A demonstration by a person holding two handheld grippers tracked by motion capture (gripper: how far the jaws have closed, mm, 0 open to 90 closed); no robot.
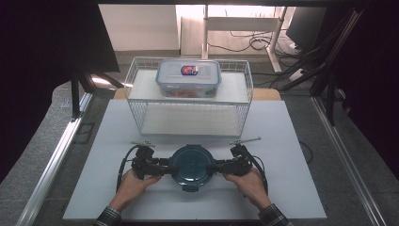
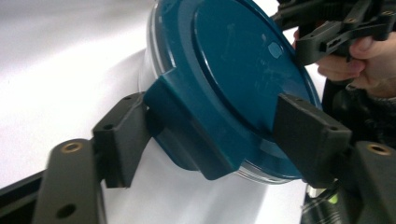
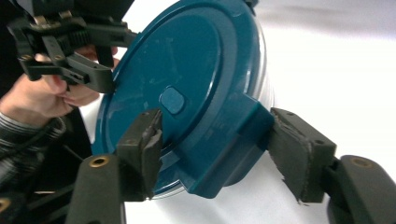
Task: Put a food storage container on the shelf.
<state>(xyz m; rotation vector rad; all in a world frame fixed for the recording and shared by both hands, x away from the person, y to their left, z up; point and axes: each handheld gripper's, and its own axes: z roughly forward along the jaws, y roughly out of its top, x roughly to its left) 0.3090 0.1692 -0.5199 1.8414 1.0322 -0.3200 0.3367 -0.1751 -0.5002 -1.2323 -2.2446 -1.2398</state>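
Your left gripper (image 1: 165,167) and right gripper (image 1: 212,167) each straddle a lid tab on round tub (image 1: 190,165) — jaws narrowed, contact unclear. Tub not lifted, rack (image 1: 188,110) shelf free.

high: overhead, forward-down | claw views: close, facing, share lid (image 1: 190,165)
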